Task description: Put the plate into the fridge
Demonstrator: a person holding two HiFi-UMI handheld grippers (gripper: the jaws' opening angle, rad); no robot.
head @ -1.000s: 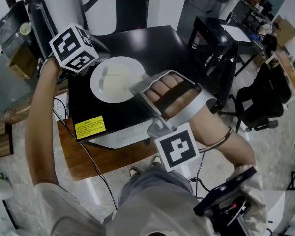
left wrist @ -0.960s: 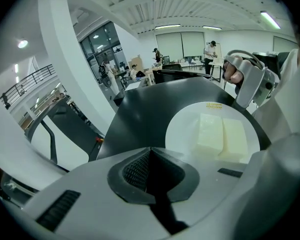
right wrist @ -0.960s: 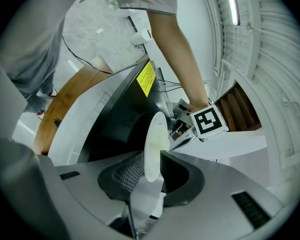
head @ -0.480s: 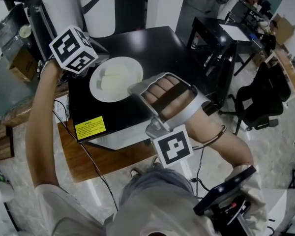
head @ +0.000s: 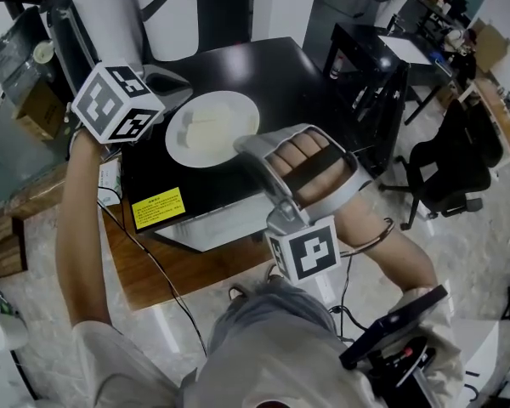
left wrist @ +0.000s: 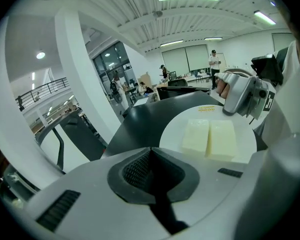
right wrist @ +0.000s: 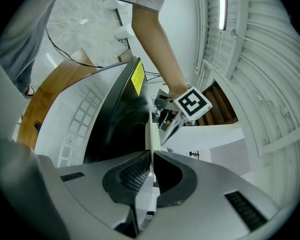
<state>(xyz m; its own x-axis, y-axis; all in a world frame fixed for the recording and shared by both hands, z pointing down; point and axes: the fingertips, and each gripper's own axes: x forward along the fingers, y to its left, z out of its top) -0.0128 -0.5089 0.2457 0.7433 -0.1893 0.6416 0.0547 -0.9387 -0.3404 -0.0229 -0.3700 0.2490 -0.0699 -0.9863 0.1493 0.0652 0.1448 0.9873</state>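
Filling mid-frame of the head view: black-topped cabinet (head: pixel 272 70), presumably the fridge. Over its top, upper centre: white plate (head: pixel 180 153) carrying two pale blocks (head: pixel 208 124). Lower right of the plate: right gripper (head: pixel 242 145), clamped on the near rim, plate stretching up-left from the fingers. Upper left: left gripper (head: pixel 166 82), closed on nothing, just beside the far rim.

The plate (head: pixel 212 127) now sits higher and further right in the head view than a second ago, and the right gripper (head: pixel 242 148) clamped on its rim rides up with it. The left gripper (head: pixel 177 83) has its marker cube lower, further left and turned.
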